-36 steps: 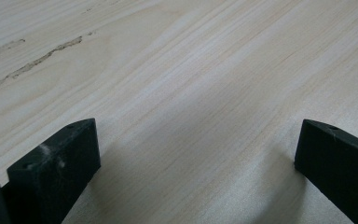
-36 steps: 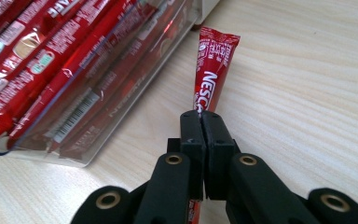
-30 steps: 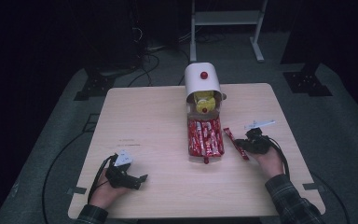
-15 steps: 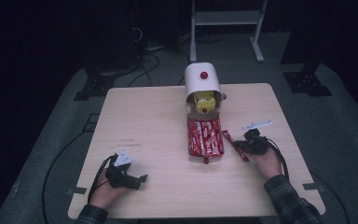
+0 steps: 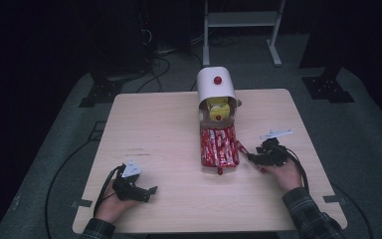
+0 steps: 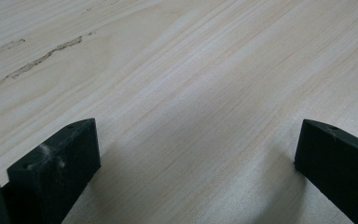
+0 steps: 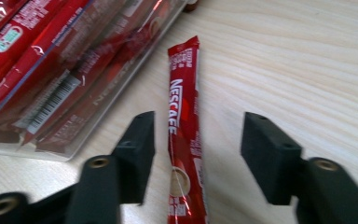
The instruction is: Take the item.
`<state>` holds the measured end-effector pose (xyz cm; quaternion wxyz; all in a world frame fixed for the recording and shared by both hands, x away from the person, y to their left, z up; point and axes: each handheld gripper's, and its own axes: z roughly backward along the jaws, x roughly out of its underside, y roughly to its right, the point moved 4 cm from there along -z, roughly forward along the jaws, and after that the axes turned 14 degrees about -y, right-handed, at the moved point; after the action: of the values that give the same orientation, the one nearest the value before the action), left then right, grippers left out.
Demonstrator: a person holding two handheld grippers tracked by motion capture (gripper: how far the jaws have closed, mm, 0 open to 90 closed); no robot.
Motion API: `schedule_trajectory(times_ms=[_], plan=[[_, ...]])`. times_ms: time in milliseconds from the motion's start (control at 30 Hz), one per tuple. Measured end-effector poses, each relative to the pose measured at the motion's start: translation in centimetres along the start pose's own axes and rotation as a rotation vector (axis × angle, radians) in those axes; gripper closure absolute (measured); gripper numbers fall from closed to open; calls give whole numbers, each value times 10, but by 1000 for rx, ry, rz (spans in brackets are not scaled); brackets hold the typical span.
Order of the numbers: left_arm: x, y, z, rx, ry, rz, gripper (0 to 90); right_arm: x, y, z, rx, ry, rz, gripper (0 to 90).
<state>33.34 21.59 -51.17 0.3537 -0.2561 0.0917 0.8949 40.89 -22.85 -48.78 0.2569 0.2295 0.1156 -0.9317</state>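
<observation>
A single red Nescafe stick sachet (image 7: 182, 93) lies flat on the wooden table (image 5: 154, 129), just right of a clear tray (image 5: 218, 145) packed with several matching sachets. My right gripper (image 7: 198, 128) is open and low over the table, one jaw on each side of the sachet's near half, neither jaw touching it. From above, the right gripper (image 5: 253, 159) sits at the tray's right side over the loose sachet (image 5: 239, 146). My left gripper (image 5: 146, 193) rests near the front left, and its own view shows it open (image 6: 196, 135) over bare wood.
A white domed dispenser (image 5: 216, 87) with a red knob stands behind the tray, yellow items in its mouth. The tray's clear wall (image 7: 98, 100) runs close beside the right gripper's left jaw. A metal stand (image 5: 241, 20) and cables are on the floor beyond.
The right gripper has edged slightly nearer and leftward along the loose sachet. The left gripper has stayed put.
</observation>
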Motion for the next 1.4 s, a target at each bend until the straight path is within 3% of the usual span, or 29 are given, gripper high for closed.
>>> schedule_trajectory(times_ms=[100, 200, 533, 833, 1400], plan=[[0, 0, 0, 0, 0, 0, 0, 0, 1, 3, 8, 8, -4, 338], [0, 0, 0, 0, 0, 0, 0, 1, 1, 8, 31, 6, -20, 202], [0, 0, 0, 0, 0, 0, 0, 3, -3, 13, 25, -5, -29, 10], [0, 0, 0, 0, 0, 0, 0, 5, -8, 18, 48, 6, -25, 10], [0, 0, 0, 0, 0, -1, 0, 31, -9, 34, 73, 33, -10, 10]])
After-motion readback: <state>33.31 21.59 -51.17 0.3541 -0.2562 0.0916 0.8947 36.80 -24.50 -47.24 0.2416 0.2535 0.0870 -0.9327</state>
